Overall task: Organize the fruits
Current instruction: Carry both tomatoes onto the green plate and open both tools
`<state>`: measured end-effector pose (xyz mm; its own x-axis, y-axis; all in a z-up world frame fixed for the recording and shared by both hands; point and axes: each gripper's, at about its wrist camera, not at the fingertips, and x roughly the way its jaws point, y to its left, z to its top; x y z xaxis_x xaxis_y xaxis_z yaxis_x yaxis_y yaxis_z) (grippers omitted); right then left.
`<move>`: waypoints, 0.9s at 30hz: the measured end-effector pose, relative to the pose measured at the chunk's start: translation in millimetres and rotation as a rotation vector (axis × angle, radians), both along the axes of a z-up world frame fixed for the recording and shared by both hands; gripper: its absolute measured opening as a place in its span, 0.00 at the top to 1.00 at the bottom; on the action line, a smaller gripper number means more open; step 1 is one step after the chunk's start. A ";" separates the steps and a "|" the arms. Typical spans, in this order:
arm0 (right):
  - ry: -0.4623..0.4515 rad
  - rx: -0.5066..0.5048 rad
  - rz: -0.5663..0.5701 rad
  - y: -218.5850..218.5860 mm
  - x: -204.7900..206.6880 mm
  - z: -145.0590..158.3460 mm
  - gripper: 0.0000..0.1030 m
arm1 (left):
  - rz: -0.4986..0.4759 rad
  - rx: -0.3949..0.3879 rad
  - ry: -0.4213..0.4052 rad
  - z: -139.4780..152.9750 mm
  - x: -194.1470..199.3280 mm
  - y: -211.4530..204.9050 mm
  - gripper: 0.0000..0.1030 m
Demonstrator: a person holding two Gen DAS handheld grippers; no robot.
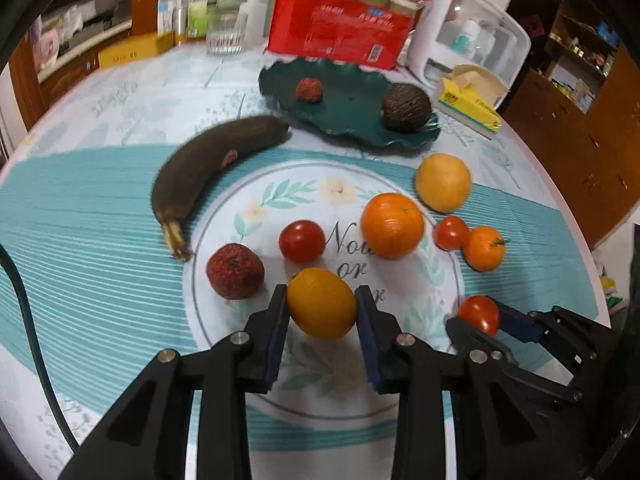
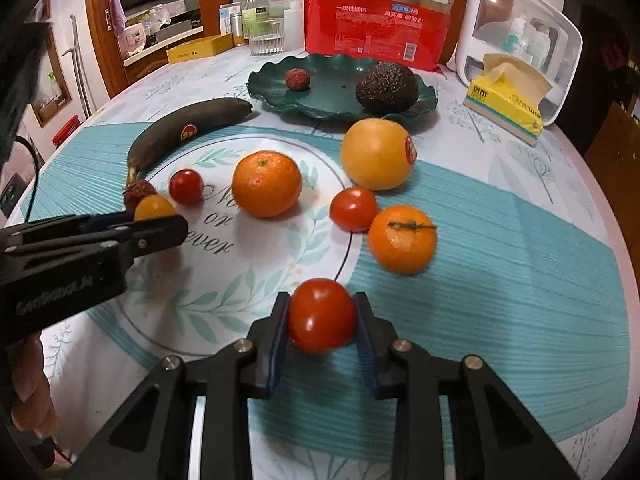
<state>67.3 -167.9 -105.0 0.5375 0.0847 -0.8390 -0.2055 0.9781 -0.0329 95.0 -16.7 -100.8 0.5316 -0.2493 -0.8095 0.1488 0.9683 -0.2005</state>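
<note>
Red tomato (image 2: 322, 316) and yellow fruit (image 1: 321, 303), each clamped in my hand-held grippers (image 2: 322, 320) (image 1: 322, 308), could slip and roll off the worktop (image 2: 500, 248).

Both grippers are built from chunky matte black linkage arms, pinned together with round silver screws. The left gripper (image 1: 322, 314) and right gripper (image 2: 322, 316) are each fitted with dark blue pads (image 2: 277, 344), and faint grey lettering is printed along one body.
</note>
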 end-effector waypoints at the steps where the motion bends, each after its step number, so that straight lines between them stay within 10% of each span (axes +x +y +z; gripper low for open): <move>1: 0.010 0.007 -0.001 0.1 -2.3 1.0 0.70 | -0.002 0.005 -0.016 7.5 -5.5 0.4 0.70; 27: -0.250 0.187 0.045 -12.2 2.6 263.4 0.70 | -0.050 0.032 -0.309 248.6 -13.6 16.3 0.70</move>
<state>69.9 -180.1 158.5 0.7174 0.2538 -0.6488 -0.2570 0.9620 0.0921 81.4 -0.4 147.8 0.7415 -0.2584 -0.6191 0.2456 0.9633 -0.1080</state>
